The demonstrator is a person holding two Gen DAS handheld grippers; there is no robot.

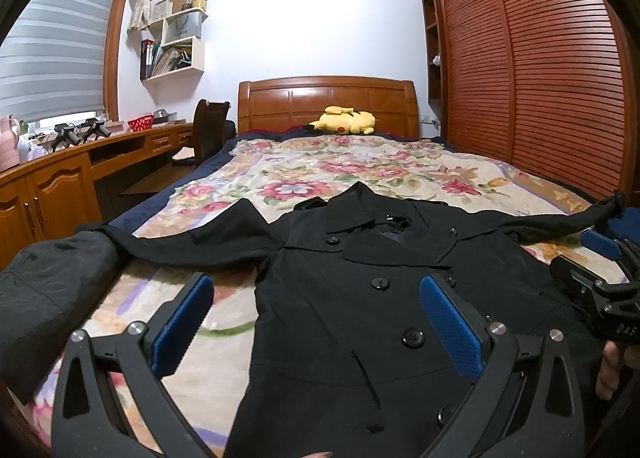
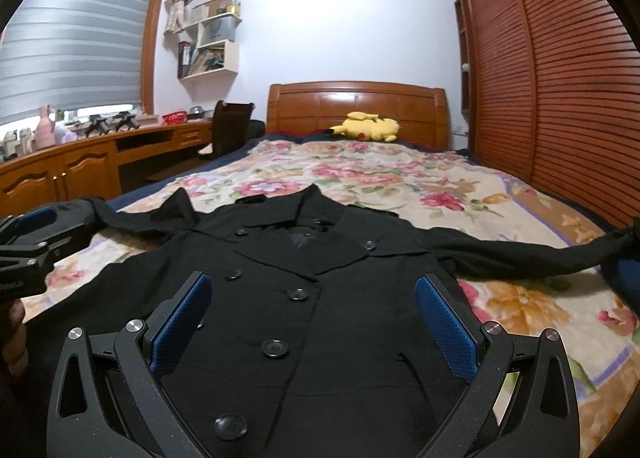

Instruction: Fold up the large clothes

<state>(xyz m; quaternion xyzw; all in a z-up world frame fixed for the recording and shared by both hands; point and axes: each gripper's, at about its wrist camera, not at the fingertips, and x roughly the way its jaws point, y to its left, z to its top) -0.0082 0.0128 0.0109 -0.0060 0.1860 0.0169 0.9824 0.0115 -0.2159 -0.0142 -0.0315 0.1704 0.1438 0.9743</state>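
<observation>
1. Left wrist view: my left gripper [image 1: 316, 300] hovers with fingers [image 1: 182, 322] spread wide over the black coat [image 1: 360, 290]; it lies front-up, sleeves out, on the floral bed [image 1: 360, 166]; my right gripper [image 1: 600, 270] hangs beside.
2. Right wrist view: my right gripper [image 2: 314, 300] is likewise released above the coat [image 2: 320, 298]; a yellow plush [image 2: 370, 126] sits by the headboard [image 2: 356, 106].

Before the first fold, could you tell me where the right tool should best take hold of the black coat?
Probably the right sleeve near its cuff, approached from the right edge of the bed. The coat lies flat, face up, with that sleeve stretched straight outward, so its end is free to pinch and carry across the chest. The right tool is open above the front.
</observation>
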